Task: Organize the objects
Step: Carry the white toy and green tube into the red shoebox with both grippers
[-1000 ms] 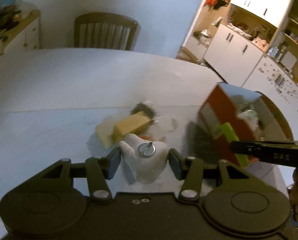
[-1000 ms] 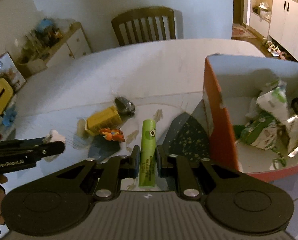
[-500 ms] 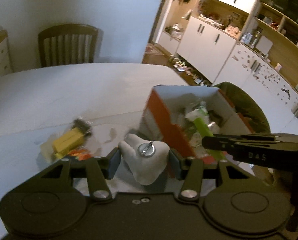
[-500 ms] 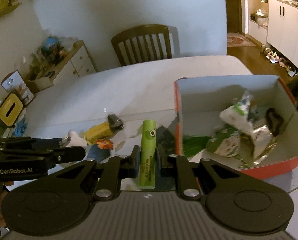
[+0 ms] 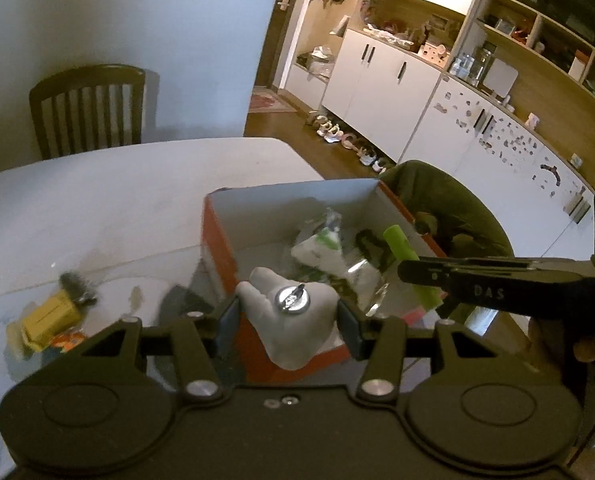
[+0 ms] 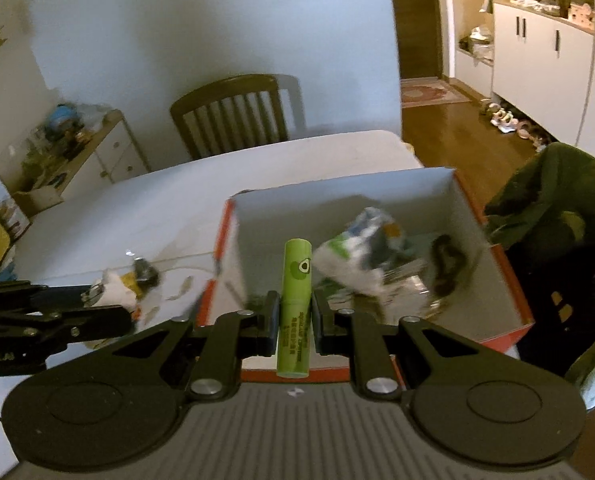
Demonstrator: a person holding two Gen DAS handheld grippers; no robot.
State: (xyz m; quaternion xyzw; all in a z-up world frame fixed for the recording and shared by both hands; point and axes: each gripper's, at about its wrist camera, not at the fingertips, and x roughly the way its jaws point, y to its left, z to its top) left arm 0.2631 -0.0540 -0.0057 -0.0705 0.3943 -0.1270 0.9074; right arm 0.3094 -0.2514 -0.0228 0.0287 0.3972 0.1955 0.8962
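White table carries an orange box, white inside, open top, long axis running left to right in the right wrist view; crumpled packets and a dark item lie in it. Wooden chair at the far edge. Both grippers angle downward at the near side of the box. Left gripper is clamped on a white soft toy with a metal ring on top, narrow end pointing back toward the camera, held above the box's near left corner. Right gripper is closed tight on a green tube, long axis along the fingers, cap end pointing away over the box. A yellow block, a dark small thing beside it and an orange bit sit on the table left of the box, blurred.
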